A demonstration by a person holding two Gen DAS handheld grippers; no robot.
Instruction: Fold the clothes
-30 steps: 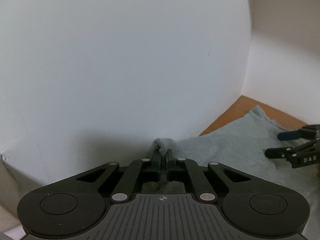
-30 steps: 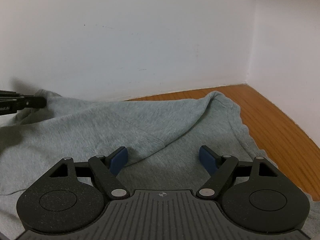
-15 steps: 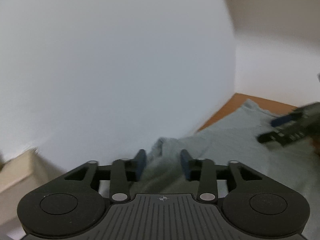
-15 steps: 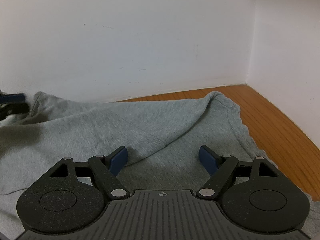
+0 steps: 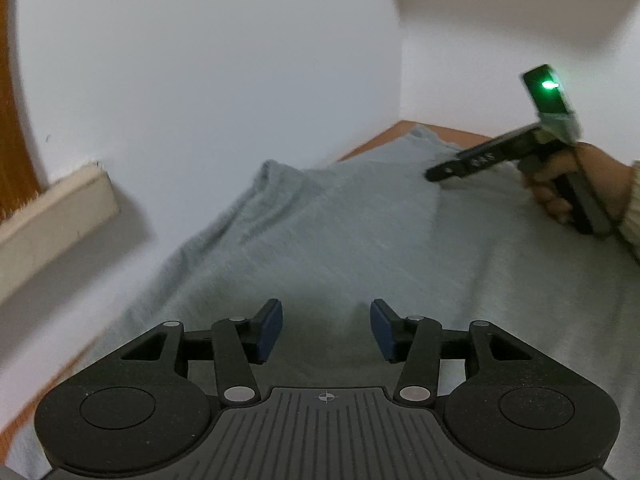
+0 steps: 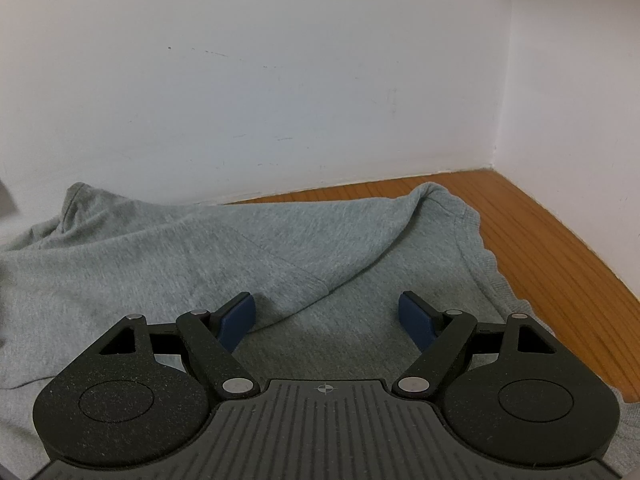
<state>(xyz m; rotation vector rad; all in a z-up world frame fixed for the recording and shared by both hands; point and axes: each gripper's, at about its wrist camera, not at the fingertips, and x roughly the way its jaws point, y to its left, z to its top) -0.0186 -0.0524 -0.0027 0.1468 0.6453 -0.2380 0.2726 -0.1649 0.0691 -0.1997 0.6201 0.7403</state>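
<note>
Between the left gripper's (image 5: 326, 330) blue pads there's nothing clamped now, just grey cloth lying underneath them. A second ago those jaws were pinched tight on a bunched corner of the grey garment (image 5: 360, 232) right up against the white wall (image 5: 200, 80); now they stand released, about half apart, and the gripper has backed away along the wall. So that corner got dropped at the table's back edge, and the fold on that side looks laid down.

Right gripper (image 6: 328, 314) hasn't budged: jaws wide apart, empty, hovering just over the cloth with a diagonal ridge of fabric running past its left pad. From the left wrist view you can see it held in the person's hand (image 5: 568, 184) over the far right part of the garment.

The garment itself is spread across the wooden table (image 6: 540, 240), back edge rumpled against the wall, hem on the right leaving a strip of bare wood toward the back right corner. It's still lumpy, so I'd guess some smoothing or another fold comes next, with both grippers free to regrab.
</note>
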